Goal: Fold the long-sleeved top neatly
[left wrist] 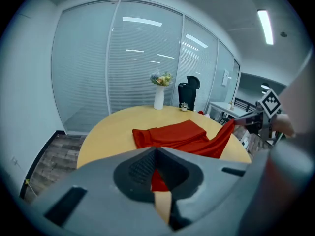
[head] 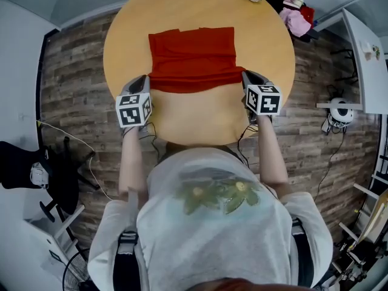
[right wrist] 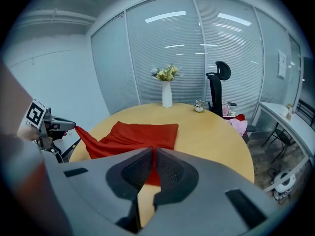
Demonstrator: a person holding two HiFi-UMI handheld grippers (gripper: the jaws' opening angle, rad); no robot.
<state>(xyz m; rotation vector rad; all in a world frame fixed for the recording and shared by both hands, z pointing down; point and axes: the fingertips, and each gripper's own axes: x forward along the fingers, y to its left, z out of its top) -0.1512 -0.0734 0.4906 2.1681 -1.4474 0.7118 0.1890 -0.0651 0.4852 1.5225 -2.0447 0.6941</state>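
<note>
Both my tongs are pinching the same thing. The left gripper (head: 144, 85) is pressed together on the near left corner of the red top (head: 193, 56). The right gripper (head: 248, 80) is clamped on the near right corner, with red cloth showing in the slit between its pads. The top lies straight ahead of both, spread on the round table (head: 200, 123). Its body rests flat farther from me, and the near hem is held up off the wood. What matters for the next move, as I judge it, is that the hem runs crosswise from one of my hands to the other. The rest of the cloth stretches away toward the vase (right wrist: 167, 95). So the fold has to go forward, over the flat part, with both corners travelling together. Neither hand is nearer: each has its own corner, and they sit about level. The head view gives me the whole outline and how squarely the two tongs flank it, but it hides the pinch itself. The two gripper views show the cloth in the jaws and the hem sagging in a red line across to the other tong. The left gripper view also shows rumpled folds along the cloth's left side.
</note>
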